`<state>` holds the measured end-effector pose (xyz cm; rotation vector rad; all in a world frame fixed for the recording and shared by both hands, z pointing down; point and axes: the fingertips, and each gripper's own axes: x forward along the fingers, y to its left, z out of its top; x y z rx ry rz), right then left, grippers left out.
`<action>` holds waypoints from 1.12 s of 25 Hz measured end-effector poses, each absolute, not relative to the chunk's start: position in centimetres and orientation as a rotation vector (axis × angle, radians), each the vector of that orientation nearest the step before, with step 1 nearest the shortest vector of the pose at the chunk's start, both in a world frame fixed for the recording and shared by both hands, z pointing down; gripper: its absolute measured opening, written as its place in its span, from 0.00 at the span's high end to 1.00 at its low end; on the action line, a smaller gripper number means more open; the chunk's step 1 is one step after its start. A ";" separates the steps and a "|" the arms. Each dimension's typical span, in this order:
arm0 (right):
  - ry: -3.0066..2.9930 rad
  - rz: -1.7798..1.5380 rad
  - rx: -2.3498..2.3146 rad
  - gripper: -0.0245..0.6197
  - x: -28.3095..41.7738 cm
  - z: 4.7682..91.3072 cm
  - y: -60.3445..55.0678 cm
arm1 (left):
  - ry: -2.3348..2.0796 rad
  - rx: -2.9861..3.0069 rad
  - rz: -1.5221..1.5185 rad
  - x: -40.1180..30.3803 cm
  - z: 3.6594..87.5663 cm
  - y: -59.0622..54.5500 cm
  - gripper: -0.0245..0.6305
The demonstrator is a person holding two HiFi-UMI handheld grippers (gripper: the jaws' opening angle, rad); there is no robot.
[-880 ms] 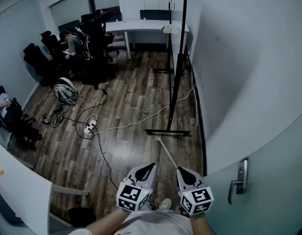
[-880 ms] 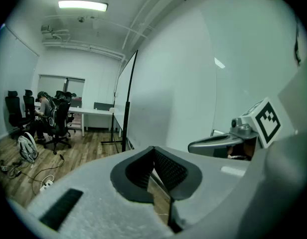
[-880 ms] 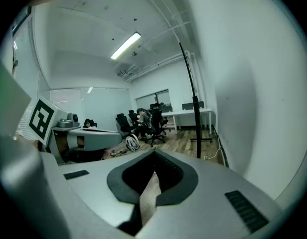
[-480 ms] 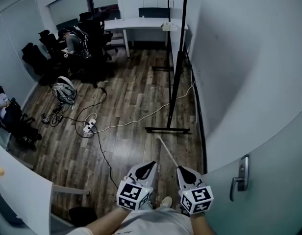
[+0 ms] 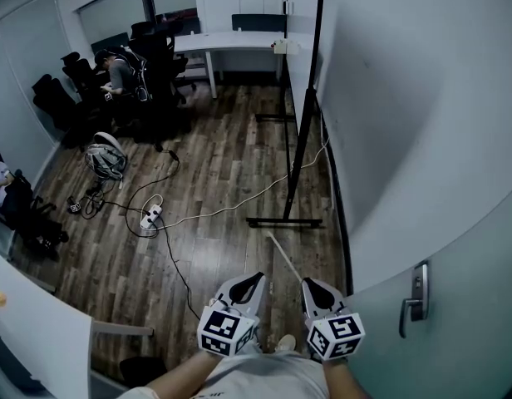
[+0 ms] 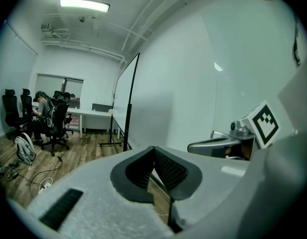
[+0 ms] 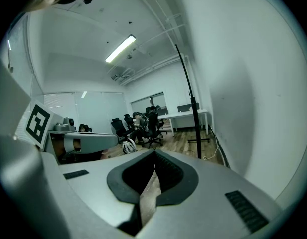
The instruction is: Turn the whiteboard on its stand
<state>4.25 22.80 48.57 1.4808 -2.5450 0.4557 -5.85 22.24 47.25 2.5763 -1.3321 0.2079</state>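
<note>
The left claw (image 5: 253,281) and the right claw (image 5: 312,286) are both clenching on nothing, tips pressing together, hovering side by side above the wood floor (image 5: 223,152). The whiteboard (image 5: 301,56) is standing well ahead of them, nearly edge-on beside the right-hand wall. Only the head view is showing the door handle (image 5: 414,304) and a cable (image 5: 239,202) trailing past the stand's foot (image 5: 285,221); only the left gripper view is showing a ceiling light (image 6: 84,4).

Whiteboard stand (image 5: 298,140) and door handle (image 5: 416,299) slightly rightward

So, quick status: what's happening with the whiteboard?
Left hand-held gripper and right hand-held gripper shut, empty. Large white whiteboard on black stand untouched. White cable lies by its foot.
</note>
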 end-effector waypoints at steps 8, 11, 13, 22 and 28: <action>-2.549 0.434 1.467 0.95 0.5 48.2 22.1 | -1.284 2.607 0.209 -8.4 47.3 22.1 0.95; -2.543 0.431 1.461 0.95 0.1 48.3 21.8 | -1.275 2.604 0.196 -8.8 47.3 21.5 0.95; -2.536 0.431 1.463 0.95 0.2 48.4 21.5 | -1.266 2.607 0.190 -8.8 47.3 21.1 0.95; -2.533 0.465 1.469 0.95 0.9 49.4 17.3 | -1.266 2.612 0.201 -8.3 47.6 16.7 0.95; -2.567 0.453 1.434 0.95 1.2 49.9 11.4 | -1.328 2.594 0.219 -8.3 48.1 11.4 0.95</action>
